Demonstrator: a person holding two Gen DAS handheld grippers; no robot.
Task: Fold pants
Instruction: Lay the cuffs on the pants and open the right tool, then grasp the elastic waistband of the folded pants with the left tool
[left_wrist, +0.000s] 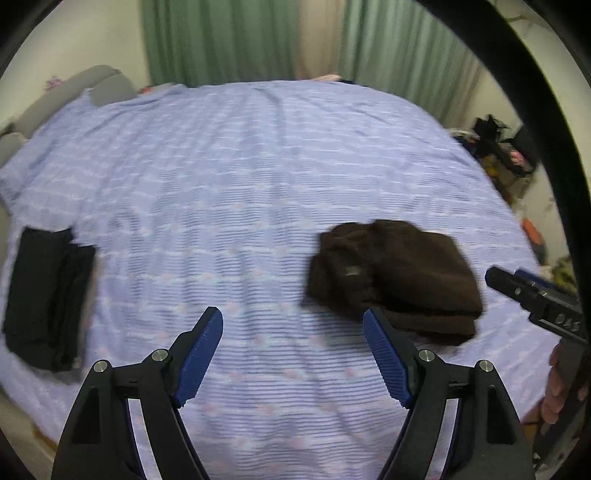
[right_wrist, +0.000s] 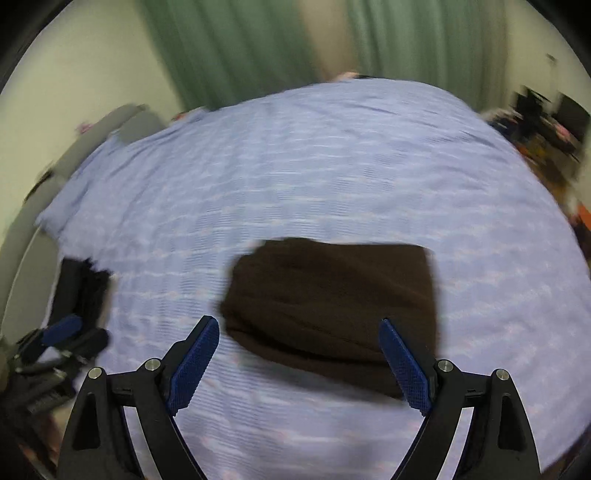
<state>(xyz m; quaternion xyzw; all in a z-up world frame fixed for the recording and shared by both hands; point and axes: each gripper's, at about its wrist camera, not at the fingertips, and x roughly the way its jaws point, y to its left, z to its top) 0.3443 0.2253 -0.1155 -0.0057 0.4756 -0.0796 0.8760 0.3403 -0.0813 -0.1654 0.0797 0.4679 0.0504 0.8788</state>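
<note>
Dark brown pants (left_wrist: 395, 280) lie folded into a thick bundle on the lilac striped bedspread (left_wrist: 240, 177). In the left wrist view they sit ahead and to the right of my open, empty left gripper (left_wrist: 293, 325). In the right wrist view the brown pants (right_wrist: 332, 295) lie just ahead of my open, empty right gripper (right_wrist: 299, 332), between its blue fingertips (right_wrist: 399, 354). The right gripper (left_wrist: 517, 284) also shows at the right edge of the left wrist view, and the left gripper (right_wrist: 70, 332) at the lower left of the right wrist view. Both views are motion-blurred.
A folded black garment (left_wrist: 48, 295) lies near the bed's left edge, also in the right wrist view (right_wrist: 81, 291). Grey pillows (left_wrist: 74, 92) sit at the far left. Green curtains (left_wrist: 240, 40) hang behind the bed. Clutter (left_wrist: 498, 147) stands at the right.
</note>
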